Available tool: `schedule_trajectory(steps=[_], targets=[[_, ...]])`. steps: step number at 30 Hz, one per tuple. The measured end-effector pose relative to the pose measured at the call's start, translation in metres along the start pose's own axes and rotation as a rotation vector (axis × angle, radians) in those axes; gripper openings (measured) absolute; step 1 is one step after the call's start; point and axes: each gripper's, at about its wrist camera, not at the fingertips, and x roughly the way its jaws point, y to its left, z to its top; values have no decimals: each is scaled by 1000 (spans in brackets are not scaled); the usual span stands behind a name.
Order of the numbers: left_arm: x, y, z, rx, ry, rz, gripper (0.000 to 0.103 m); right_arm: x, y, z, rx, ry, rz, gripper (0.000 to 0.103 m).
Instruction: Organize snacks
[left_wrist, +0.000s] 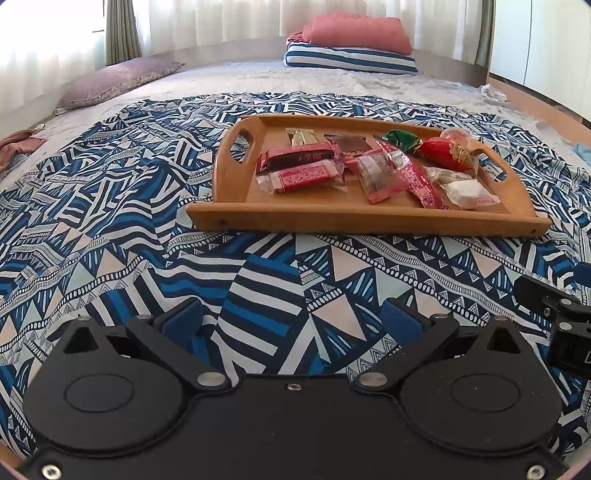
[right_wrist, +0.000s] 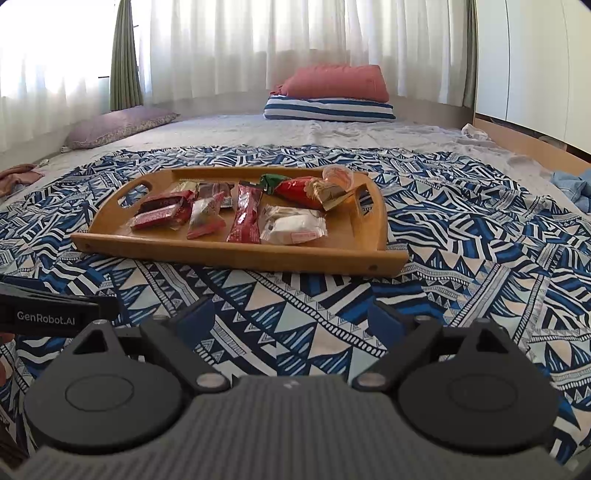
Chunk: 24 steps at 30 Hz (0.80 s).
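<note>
A wooden tray (left_wrist: 332, 218) (right_wrist: 221, 254) with cut-out handles lies on a blue patterned cloth on the bed. Several wrapped snacks lie in it: red bars (left_wrist: 306, 177) (right_wrist: 245, 214), a white packet (left_wrist: 467, 192) (right_wrist: 295, 225), a red cone-shaped sweet (left_wrist: 443, 153) (right_wrist: 299, 192) and a green one (left_wrist: 400, 139). My left gripper (left_wrist: 295, 321) is open and empty, low over the cloth, short of the tray. My right gripper (right_wrist: 291, 317) is open and empty too, also short of the tray. The right gripper's side shows at the left view's right edge (left_wrist: 554, 306).
The patterned cloth (left_wrist: 110, 229) (right_wrist: 480, 258) is rumpled around the tray. Pillows lie at the bed's far end: a pink one on a striped one (left_wrist: 351, 48) (right_wrist: 332, 96) and a mauve one (left_wrist: 118, 81) (right_wrist: 118, 125). A wardrobe (right_wrist: 535, 55) stands at the right.
</note>
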Motion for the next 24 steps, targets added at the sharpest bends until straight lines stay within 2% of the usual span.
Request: schedule_trajectory(steps=[24], targets=[[12,3,-9,1,-7,4,103,31,0,-12,-3,96,-24,103]])
